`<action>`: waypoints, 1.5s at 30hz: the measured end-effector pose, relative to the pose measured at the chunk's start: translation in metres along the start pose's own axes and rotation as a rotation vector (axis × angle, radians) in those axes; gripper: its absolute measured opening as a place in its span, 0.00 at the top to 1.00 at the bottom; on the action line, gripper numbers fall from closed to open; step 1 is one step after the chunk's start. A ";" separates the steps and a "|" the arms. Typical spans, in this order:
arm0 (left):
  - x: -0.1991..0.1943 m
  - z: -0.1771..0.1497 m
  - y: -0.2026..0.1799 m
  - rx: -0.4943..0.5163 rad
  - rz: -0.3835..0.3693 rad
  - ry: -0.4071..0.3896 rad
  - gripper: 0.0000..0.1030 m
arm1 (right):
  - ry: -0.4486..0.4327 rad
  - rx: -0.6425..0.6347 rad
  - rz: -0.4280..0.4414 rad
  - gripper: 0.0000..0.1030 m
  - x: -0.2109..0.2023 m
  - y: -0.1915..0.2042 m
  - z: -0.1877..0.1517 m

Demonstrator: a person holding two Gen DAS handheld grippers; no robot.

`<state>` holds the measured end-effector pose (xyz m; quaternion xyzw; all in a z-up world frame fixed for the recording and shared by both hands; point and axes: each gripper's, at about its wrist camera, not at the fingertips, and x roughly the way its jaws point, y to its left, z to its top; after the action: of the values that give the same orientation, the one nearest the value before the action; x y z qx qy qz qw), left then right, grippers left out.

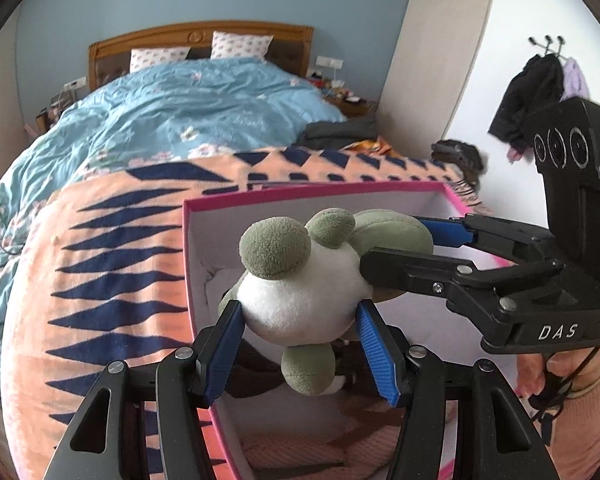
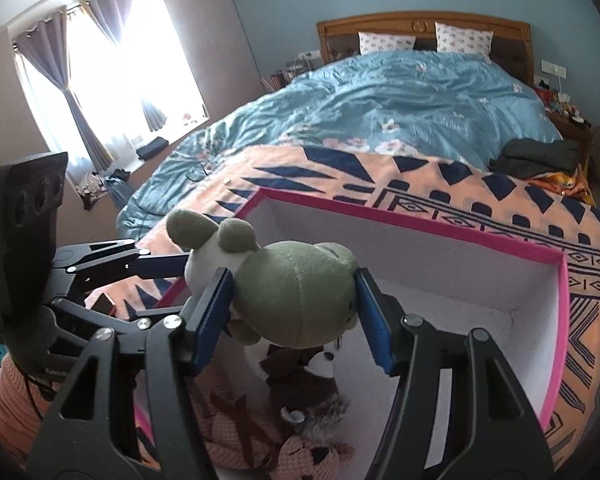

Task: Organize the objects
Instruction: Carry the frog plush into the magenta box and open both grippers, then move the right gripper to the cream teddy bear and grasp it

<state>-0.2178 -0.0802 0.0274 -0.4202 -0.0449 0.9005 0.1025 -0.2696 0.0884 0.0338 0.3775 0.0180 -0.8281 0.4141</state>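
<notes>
Gripping green plush (image 1: 300, 292), both claws clamped, over pink box (image 1: 312, 194); "DAS" on right claw (image 1: 412, 248).

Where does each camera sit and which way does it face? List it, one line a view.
Left wrist: on the left gripper, looking down along its fingers at the plush frog over the pink box; the right gripper and a hand show.
Right wrist: on the right gripper, facing bed and window; the left gripper and a sleeve show.
Shared: frog, box, patterned blanket, bed.
</notes>
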 end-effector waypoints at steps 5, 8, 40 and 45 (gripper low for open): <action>0.002 -0.002 0.001 0.002 0.041 0.007 0.43 | 0.077 0.082 0.020 0.37 0.020 -0.013 0.002; -0.004 -0.002 -0.002 0.012 0.064 -0.016 0.43 | 0.063 0.075 0.027 0.37 0.016 -0.012 0.001; -0.103 -0.110 -0.108 0.193 -0.233 -0.212 0.28 | -0.127 -0.020 0.079 0.32 -0.136 0.027 -0.109; -0.089 -0.130 -0.124 0.202 -0.278 -0.161 0.28 | -0.132 0.046 0.051 0.32 -0.149 0.009 -0.140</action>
<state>-0.0445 0.0206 0.0310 -0.3242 -0.0200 0.9084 0.2634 -0.1227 0.2306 0.0319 0.3317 -0.0381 -0.8406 0.4266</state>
